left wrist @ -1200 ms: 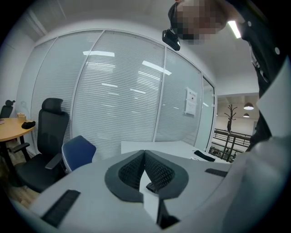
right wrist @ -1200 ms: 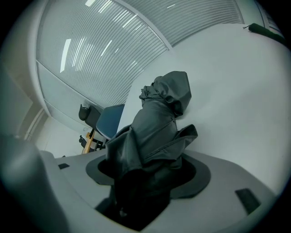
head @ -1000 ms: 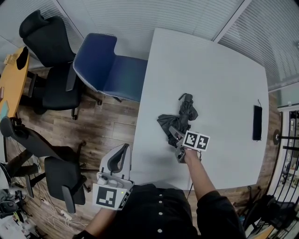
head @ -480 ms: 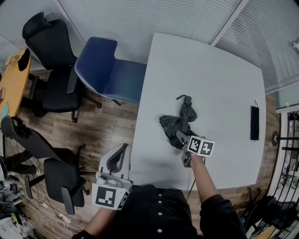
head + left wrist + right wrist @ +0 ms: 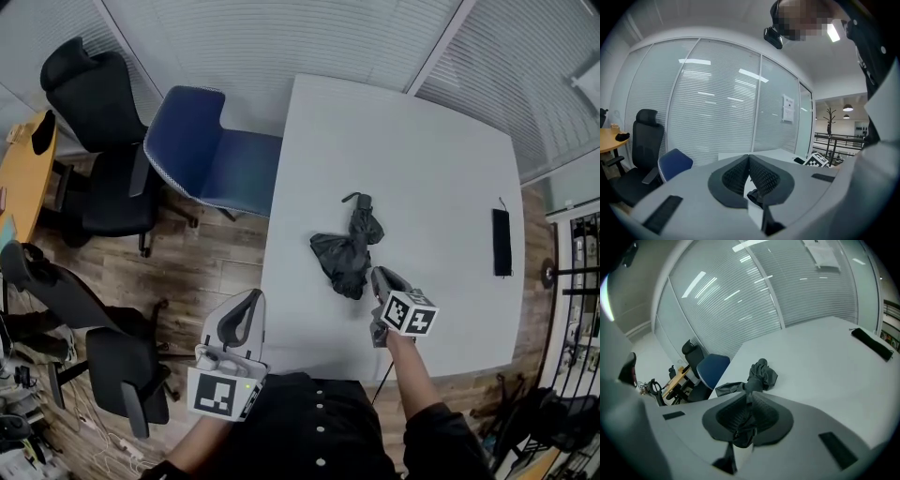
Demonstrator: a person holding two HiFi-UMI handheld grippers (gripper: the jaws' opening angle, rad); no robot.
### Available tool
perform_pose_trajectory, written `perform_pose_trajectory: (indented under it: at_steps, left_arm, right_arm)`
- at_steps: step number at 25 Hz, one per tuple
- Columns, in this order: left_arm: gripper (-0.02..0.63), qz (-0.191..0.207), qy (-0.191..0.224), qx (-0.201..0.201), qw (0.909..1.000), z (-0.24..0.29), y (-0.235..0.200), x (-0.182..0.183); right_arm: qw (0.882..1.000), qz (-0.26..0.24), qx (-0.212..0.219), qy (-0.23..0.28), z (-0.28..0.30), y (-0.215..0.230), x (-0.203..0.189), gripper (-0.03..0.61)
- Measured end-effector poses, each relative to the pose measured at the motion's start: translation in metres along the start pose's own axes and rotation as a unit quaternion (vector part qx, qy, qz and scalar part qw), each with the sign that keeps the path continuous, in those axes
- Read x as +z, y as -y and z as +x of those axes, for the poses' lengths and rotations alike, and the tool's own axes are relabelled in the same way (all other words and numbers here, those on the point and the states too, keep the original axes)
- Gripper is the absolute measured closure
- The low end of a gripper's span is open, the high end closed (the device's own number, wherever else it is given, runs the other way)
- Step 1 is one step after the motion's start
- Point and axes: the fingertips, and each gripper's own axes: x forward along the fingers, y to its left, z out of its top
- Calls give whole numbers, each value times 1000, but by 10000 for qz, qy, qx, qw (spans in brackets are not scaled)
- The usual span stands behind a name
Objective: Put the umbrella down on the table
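Two grippers are in play, and neither holds anything. The umbrella (image 5: 349,247) lies on the white worktop (image 5: 436,159), toward the edge nearest the blue chair (image 5: 214,150). It is a dark grey, loosely folded bundle, with a slim end pointing away from the person and slack fabric bunched at the nearer end and spilling toward the chair side.

The right gripper (image 5: 379,275) hangs just beside the umbrella's nearer end, angled down toward the worktop, with its marker cube (image 5: 410,314) behind it. In the right gripper view its jaws have just been closing and now meet at the tips with nothing clamped between them. The umbrella shows beyond the tips, resting free on the surface.

The left gripper (image 5: 749,156) is held low beside the person's body, off the worktop's near corner and well apart from the umbrella. Its jaws are pressed together, with nothing between them.

A slim black device (image 5: 502,242) lies flat near the worktop's right edge, well apart from the umbrella. Black office chairs (image 5: 98,131) and an orange desk (image 5: 23,173) stand on the wood floor (image 5: 202,267) to the left, and slatted blinds (image 5: 754,287) behind glass close off the far side.
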Motion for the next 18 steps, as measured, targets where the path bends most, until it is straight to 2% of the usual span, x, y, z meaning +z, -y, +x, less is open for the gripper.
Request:
perform_pose_trajectory:
  at_steps: [2, 6, 13, 18]
  left_arm:
    - [598, 15, -5, -33, 10000, 0, 3, 0]
    - [598, 24, 41, -65, 10000, -2, 7, 2]
    - [598, 23, 61, -57, 10000, -6, 11, 1]
    - [598, 71, 98, -71, 9999, -10, 14, 3]
  right_arm:
    - [9996, -66, 135, 255, -9, -5, 8, 536]
    - [9959, 7, 679, 591, -26, -24, 20, 545]
    - [9928, -735, 477, 813, -46, -34, 31, 546]
    - [9882, -866, 560, 1132, -69, -44, 46, 546]
